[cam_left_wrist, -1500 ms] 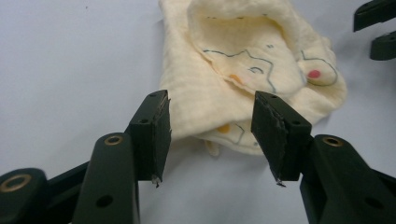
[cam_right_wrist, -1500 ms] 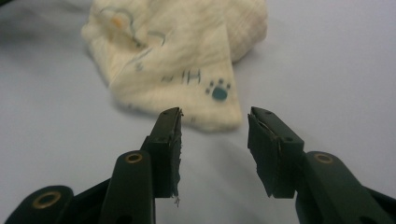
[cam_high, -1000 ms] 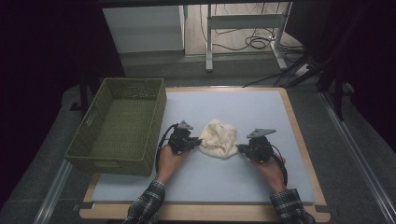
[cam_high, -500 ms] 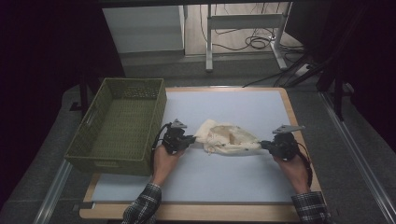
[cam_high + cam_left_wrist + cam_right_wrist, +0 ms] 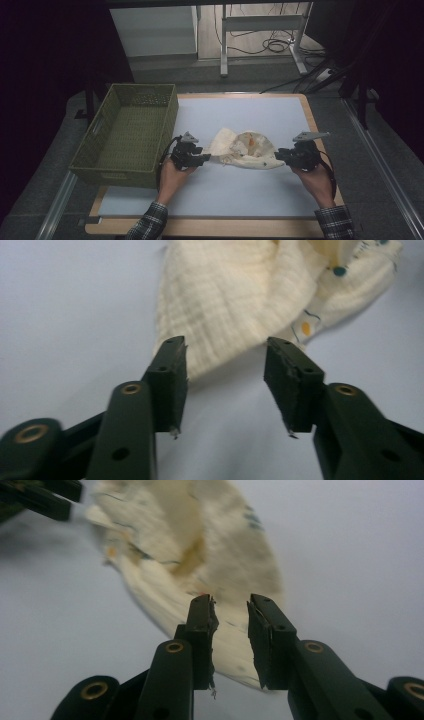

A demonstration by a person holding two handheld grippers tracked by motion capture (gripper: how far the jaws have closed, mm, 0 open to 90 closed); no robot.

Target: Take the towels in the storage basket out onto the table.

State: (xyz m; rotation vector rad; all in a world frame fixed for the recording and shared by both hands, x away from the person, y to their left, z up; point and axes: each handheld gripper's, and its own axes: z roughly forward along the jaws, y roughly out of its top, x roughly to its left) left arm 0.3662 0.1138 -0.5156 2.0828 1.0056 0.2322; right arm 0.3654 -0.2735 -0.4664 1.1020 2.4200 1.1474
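Now your left gripper (image 5: 204, 157) and right gripper (image 5: 280, 155) have just been opening off the cream muslin cloth (image 5: 243, 150), spread mid-frame; regrip its corners to fold.

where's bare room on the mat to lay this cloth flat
Free: the mat beyond the cloth, basket to its left; and the near strip between the hands. Crowded: the middle, with the cloth between the left gripper and right gripper.
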